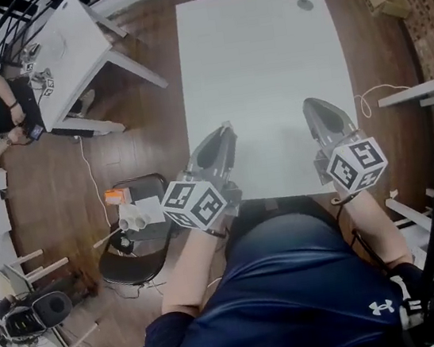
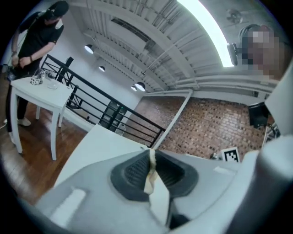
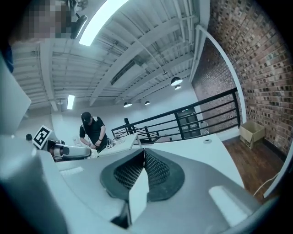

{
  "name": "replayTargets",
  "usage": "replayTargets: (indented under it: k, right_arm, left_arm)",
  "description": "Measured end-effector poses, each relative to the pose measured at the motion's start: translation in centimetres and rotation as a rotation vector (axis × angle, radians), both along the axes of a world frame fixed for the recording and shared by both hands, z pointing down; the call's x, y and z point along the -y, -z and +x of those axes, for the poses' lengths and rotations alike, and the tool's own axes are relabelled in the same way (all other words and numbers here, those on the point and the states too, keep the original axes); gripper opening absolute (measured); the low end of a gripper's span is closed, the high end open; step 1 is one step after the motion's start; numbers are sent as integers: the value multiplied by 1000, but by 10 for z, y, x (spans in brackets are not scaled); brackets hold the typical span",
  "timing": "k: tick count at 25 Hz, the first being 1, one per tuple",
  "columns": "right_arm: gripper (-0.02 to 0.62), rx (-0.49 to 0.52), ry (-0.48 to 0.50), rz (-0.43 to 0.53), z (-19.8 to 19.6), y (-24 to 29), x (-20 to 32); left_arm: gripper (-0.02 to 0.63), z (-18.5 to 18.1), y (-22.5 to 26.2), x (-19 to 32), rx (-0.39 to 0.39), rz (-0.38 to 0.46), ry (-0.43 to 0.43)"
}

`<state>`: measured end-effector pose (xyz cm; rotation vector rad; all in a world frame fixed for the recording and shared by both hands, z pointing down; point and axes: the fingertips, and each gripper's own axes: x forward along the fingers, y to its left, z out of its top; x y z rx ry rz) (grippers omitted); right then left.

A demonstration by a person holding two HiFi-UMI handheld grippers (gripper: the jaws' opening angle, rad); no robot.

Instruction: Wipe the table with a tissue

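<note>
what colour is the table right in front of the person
Plain white. The table shows best in the head view.

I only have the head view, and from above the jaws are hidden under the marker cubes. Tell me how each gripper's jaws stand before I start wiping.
Observer: The left gripper has its jaws pressed together. A thin pale sliver shows in the seam between the pads; I cannot tell whether it is tissue.
Operator: Now give me the right one.
Observer: The right gripper is shut as well, its ribbed pads meeting with nothing held between them.
</note>
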<state>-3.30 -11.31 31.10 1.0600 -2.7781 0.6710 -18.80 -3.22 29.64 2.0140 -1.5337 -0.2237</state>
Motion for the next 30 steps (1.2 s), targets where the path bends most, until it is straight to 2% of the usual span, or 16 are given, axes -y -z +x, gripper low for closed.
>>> replayTargets:
  k: [9,17,23,30]
  right_arm:
    - [11,30,57,176,-51,68,-21]
    - [11,24,131,235,-88,85,-49]
    - [11,-7,78,344,-88,104,-50]
    - [11,-34,1,379,-60,111,-34]
  left_arm:
    - [34,-38,62,-47,64,205,22]
    - [34,-57,83,-71,77,267,52]
    - [34,-61,106,-69,147,301,2]
    - [34,-40,102,-45,142,283,-71]
